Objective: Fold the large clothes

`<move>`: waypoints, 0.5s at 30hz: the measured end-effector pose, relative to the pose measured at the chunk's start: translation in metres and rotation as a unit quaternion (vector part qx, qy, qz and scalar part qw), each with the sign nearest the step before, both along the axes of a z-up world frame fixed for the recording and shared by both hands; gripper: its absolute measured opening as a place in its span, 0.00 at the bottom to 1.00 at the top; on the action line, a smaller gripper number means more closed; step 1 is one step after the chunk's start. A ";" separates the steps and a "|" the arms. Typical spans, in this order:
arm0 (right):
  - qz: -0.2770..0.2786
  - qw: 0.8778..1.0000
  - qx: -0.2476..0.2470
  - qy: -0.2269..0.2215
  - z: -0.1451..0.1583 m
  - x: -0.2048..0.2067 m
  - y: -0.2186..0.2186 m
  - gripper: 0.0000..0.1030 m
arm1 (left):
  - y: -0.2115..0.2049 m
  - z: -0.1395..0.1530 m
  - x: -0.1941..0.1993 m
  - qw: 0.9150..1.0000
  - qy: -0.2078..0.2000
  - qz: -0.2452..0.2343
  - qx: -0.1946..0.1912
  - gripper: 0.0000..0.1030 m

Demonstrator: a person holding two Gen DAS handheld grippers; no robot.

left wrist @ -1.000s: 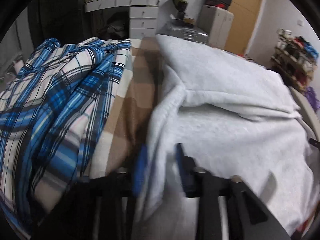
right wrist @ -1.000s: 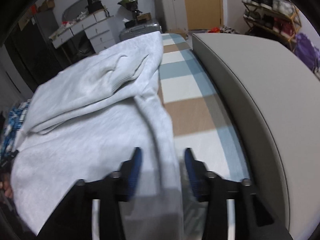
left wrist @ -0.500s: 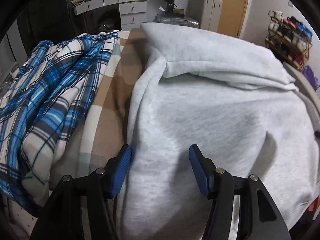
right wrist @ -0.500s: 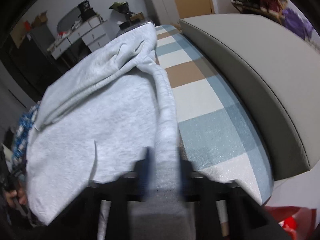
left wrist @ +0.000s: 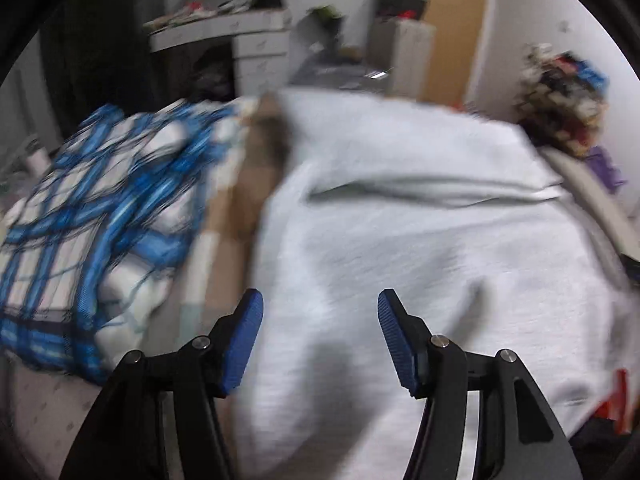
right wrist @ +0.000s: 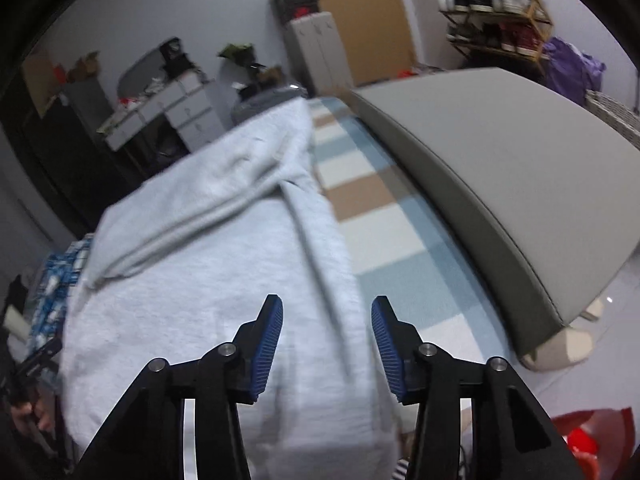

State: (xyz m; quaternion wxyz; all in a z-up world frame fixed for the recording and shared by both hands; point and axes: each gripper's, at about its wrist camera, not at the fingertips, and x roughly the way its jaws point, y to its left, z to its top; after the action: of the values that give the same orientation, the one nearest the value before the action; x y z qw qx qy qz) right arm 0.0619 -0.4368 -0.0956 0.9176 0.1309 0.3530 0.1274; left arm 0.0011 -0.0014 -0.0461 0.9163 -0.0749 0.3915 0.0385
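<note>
1. Grey garment [left wrist: 420, 248] lies spread on the checked bedcover [right wrist: 400, 240], partly folded: one layer doubled over across its far half, a long fold running down its right edge [right wrist: 320, 248].
2. Your left gripper [left wrist: 320, 336] hangs above the garment's near left part. Jaws apart, blue pads clear of the cloth, nothing held.
3. Your right gripper [right wrist: 326, 340] hangs over the right-edge fold. Jaws are opening; the fold shows in the gap below them, pads not pressing it.
4. Blue plaid garment [left wrist: 92, 232] lies bunched to the left of the grey one, a strip of bedcover between them.
5. Grey padded board [right wrist: 500, 184] runs along the bed's right side, apart from the garment.
6. Behind the bed: white drawers [right wrist: 176, 112], wooden door [right wrist: 360, 16], shoe rack [right wrist: 496, 12].
7. Left view is blurred; fine detail unreadable.
</note>
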 end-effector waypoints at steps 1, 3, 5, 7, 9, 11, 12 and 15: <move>0.015 1.000 0.006 -0.007 0.004 -0.002 0.007 0.46 | -0.005 0.003 0.000 1.000 -0.005 -0.021 -0.021 0.53; 0.064 0.998 0.029 -0.005 0.004 0.001 0.025 0.49 | -0.017 0.000 0.008 0.996 -0.003 -0.069 -0.065 0.53; 0.103 0.994 0.041 0.010 -0.002 0.007 0.046 0.51 | -0.036 -0.010 0.016 0.992 0.013 -0.103 -0.077 0.53; 0.124 0.991 0.024 0.042 -0.020 0.020 0.067 0.51 | -0.050 -0.020 0.019 0.990 0.028 -0.120 -0.071 0.53; 0.135 0.988 0.007 0.074 -0.039 0.031 0.084 0.51 | -0.058 -0.030 0.023 0.988 0.046 -0.126 -0.077 0.53; 0.132 0.989 0.006 0.067 -0.045 0.032 0.090 0.48 | -0.065 -0.031 0.018 0.989 0.052 -0.122 -0.070 0.44; 0.148 0.987 0.009 0.065 -0.045 0.032 0.096 0.37 | -0.069 -0.027 0.015 0.989 0.047 -0.126 -0.067 0.35; 0.164 0.985 -0.013 0.055 -0.045 0.024 0.107 0.10 | -0.072 -0.022 0.017 0.986 0.044 -0.145 -0.073 0.00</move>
State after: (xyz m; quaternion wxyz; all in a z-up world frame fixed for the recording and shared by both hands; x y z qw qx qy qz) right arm 0.0861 -0.3296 -0.1406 0.8652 0.0665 0.4209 0.2642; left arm 0.0178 -0.0734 -0.0681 0.8863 -0.0822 0.4398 -0.1199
